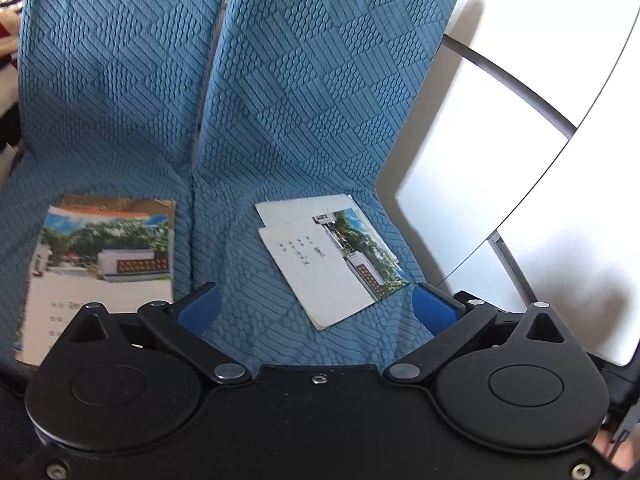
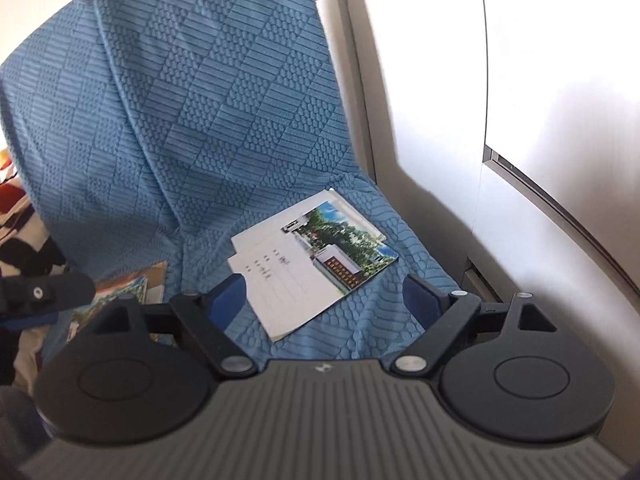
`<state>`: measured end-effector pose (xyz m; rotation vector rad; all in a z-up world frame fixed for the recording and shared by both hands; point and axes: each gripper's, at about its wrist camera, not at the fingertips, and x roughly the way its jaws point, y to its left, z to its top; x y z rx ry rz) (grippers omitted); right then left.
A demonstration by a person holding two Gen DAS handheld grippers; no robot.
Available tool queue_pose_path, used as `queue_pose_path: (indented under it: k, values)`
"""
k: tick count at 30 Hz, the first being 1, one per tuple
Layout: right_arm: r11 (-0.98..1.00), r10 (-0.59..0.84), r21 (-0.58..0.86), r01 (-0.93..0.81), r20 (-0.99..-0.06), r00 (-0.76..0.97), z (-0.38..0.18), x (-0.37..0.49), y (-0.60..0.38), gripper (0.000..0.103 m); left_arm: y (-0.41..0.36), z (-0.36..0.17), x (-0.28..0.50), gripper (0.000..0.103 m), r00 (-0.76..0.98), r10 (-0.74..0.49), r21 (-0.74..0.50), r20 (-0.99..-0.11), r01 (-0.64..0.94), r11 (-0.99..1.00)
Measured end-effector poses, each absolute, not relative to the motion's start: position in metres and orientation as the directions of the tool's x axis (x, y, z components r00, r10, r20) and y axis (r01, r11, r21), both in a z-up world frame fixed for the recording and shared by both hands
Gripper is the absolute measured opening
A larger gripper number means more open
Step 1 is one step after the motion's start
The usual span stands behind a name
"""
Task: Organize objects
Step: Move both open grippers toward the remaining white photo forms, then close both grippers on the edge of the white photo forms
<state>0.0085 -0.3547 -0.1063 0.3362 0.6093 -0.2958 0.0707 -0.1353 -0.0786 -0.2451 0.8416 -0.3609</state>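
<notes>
Two blue seats with a quilted cover stand side by side. On the right seat lie two overlapping booklets, white with a photo of trees and a building, the upper one askew. They also show in the right wrist view, booklets. The left seat holds another booklet pile, of which an edge shows in the right wrist view. My left gripper is open just before the overlapping booklets' near corner, with nothing between its blue pads. My right gripper is open too, its jaws straddling the near end without touching it.
A white wall panel with a grey curved rail closes in the right side of the seats. A black part of the other gripper shows at the left edge of the right wrist view, with patterned cloth behind it.
</notes>
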Motion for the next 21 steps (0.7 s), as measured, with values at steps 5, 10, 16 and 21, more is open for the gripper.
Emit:
queue_pose_path:
  k: [5, 10, 16, 21]
  values:
    - [0.873, -0.179, 0.268, 0.407, -0.602, 0.779, -0.13, 0.027, -0.368, 0.086, -0.147, -0.091, 0.085, 0.102, 0.587, -0.411, -0.368, -0.698, 0.199, 0.908]
    - [0.859, -0.164, 0.286, 0.425, -0.632, 0.757, -0.146, 0.042, -0.377, 0.086, -0.16, -0.099, 0.102, 0.102, 0.574, -0.409, -0.37, -0.709, 0.19, 0.909]
    - [0.857, -0.185, 0.263, 0.444, -0.647, 0.74, -0.156, 0.056, -0.389, 0.07, -0.175, -0.124, 0.132, 0.096, 0.513, -0.454, -0.429, -0.728, 0.175, 0.886]
    - [0.85, -0.201, 0.253, 0.462, -0.655, 0.729, -0.169, 0.069, -0.402, 0.057, -0.185, -0.144, 0.157, 0.095, 0.493, -0.447, -0.423, -0.746, 0.167, 0.89]
